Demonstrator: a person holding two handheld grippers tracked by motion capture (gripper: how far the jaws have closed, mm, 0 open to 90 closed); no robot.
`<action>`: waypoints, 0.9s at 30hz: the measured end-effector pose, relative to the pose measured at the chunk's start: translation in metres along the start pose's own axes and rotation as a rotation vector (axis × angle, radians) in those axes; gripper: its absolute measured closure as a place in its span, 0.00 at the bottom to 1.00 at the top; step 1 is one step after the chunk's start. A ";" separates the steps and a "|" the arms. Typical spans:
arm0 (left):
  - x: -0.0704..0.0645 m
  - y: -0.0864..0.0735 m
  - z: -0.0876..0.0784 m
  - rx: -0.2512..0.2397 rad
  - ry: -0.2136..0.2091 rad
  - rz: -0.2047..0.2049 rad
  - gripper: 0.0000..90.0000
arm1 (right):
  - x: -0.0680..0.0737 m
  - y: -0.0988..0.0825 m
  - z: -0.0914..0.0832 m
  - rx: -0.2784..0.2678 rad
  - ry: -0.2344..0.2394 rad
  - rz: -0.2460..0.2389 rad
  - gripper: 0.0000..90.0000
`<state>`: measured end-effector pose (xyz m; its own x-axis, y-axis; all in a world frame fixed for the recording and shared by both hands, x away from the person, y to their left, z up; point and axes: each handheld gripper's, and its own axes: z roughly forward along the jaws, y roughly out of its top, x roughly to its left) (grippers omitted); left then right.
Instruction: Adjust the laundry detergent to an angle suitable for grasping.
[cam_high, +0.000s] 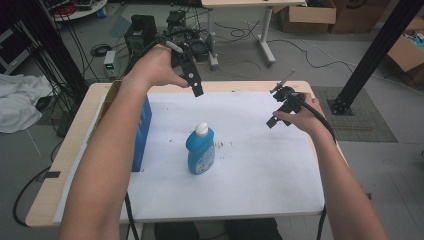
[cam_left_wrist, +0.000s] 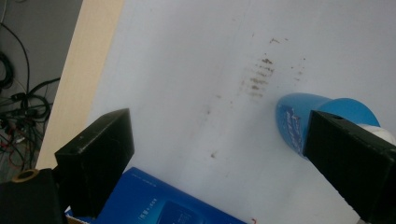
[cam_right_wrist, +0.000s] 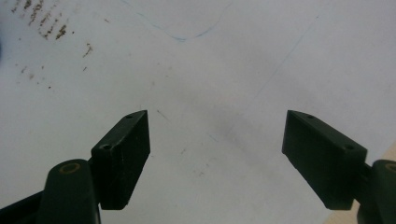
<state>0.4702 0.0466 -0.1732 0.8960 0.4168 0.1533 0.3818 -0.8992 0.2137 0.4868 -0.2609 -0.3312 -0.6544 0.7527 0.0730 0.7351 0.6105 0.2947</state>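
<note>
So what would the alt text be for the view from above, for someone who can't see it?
A blue bottle with a white cap stands upright on a white sheet covering a table. A person's two hands hold the left gripper and right gripper above it, neither touching the bottle; a blue box sits at the left.

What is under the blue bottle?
The bottle stands upright on a white sheet that covers most of the table. Brown smudges mark the sheet beside it. The patch of sheet beneath its base is hidden.
</note>
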 end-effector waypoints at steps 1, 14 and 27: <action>0.000 0.000 0.000 -0.001 0.002 0.000 0.11 | 0.000 0.000 0.000 0.000 0.000 0.000 0.26; 0.001 -0.002 0.002 0.023 0.010 -0.013 0.11 | 0.000 -0.001 0.000 -0.009 0.012 -0.002 0.25; 0.002 -0.004 0.003 0.033 0.008 -0.017 0.11 | 0.000 0.000 0.000 -0.009 0.008 -0.009 0.25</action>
<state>0.4712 0.0511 -0.1769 0.8875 0.4330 0.1575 0.4044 -0.8959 0.1840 0.4866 -0.2605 -0.3315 -0.6621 0.7453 0.0782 0.7279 0.6148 0.3036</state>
